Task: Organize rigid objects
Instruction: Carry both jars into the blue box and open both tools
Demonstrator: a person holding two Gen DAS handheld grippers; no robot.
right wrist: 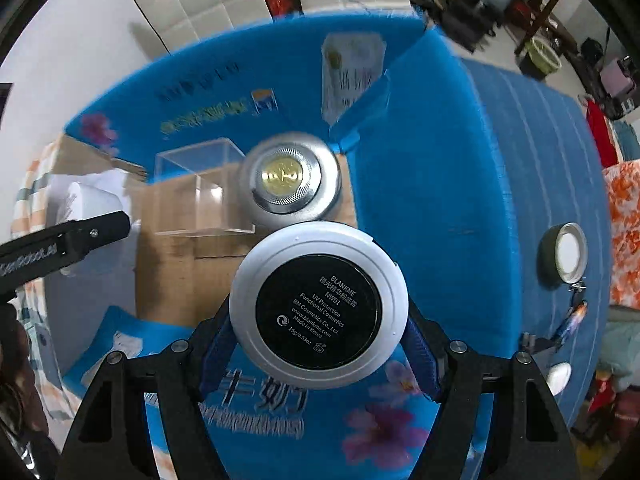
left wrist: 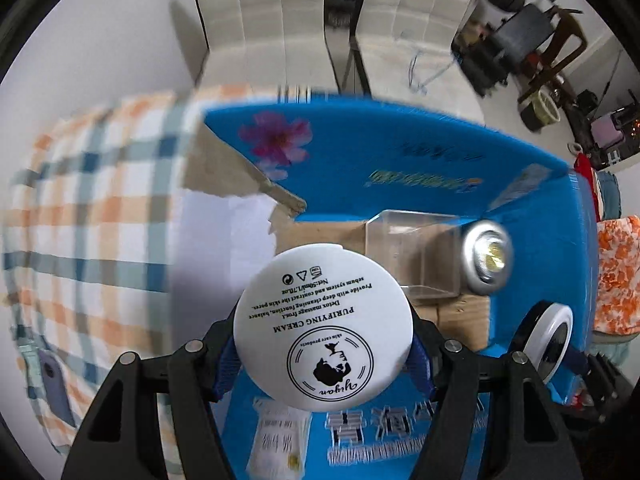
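Big blue box (left wrist: 400, 160) fills both views, flaps up, brown cardboard floor showing at the bottom. It sits on a checked cloth (left wrist: 88, 216) in orange, teal and white, which runs off to the left in the left wrist view. One torn flap (left wrist: 224, 168) shows raw cardboard on the box's left edge.

Inside the box, on the floor: a clear cube (right wrist: 204, 192), upright against the back wall. Touching its right side, or so it looks, a silver puck light (right wrist: 286, 178) with a gold centre, tucked into the back right corner.

Left gripper (left wrist: 323, 334) points down over the box, blue pads pinched on a white jar (left wrist: 323, 324), its printed flat face turned to the camera, "PURIFYING CREAM" readable upside down. The jar hangs above the box floor, in front of the cube.

Right gripper (right wrist: 318, 312) also points down, jaws set wider, pads clamped on a compact (right wrist: 318, 300) with a white rim and black label. It hovers over the floor just in front of the light.

Out on the box's right flap, in the right wrist view, a small tin (right wrist: 566, 254) with a white face lies well apart from everything. The edges are blurred, so whether the tin rests flat I cannot say.
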